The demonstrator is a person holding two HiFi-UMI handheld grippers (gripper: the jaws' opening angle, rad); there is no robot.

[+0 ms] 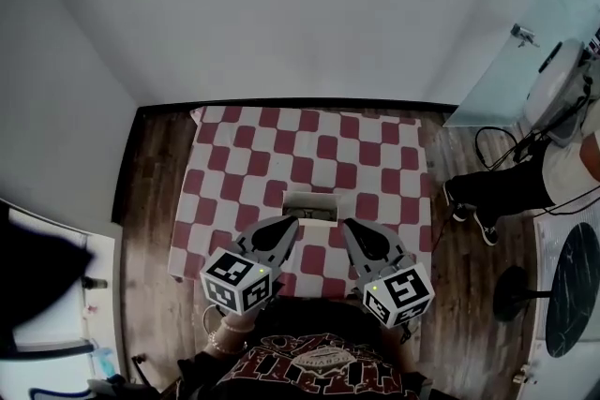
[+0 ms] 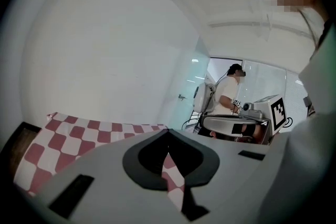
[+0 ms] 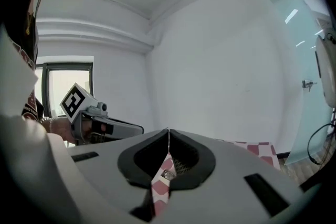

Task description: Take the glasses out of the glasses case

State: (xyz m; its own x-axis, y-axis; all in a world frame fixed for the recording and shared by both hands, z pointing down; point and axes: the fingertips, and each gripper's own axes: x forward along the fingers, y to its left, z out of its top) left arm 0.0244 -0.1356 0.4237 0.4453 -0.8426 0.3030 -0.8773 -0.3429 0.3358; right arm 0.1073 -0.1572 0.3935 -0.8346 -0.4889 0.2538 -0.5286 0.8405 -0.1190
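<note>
The glasses case (image 1: 310, 206) lies just ahead of left gripper (image 1: 288, 228) and right gripper (image 1: 350, 227) — both jaws pressed together, empty.

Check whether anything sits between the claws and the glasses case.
Nothing visible does. The glasses case lies on the checkered cloth close ahead of the left claw and the right claw. Both are shut and empty, with only cloth between.
</note>
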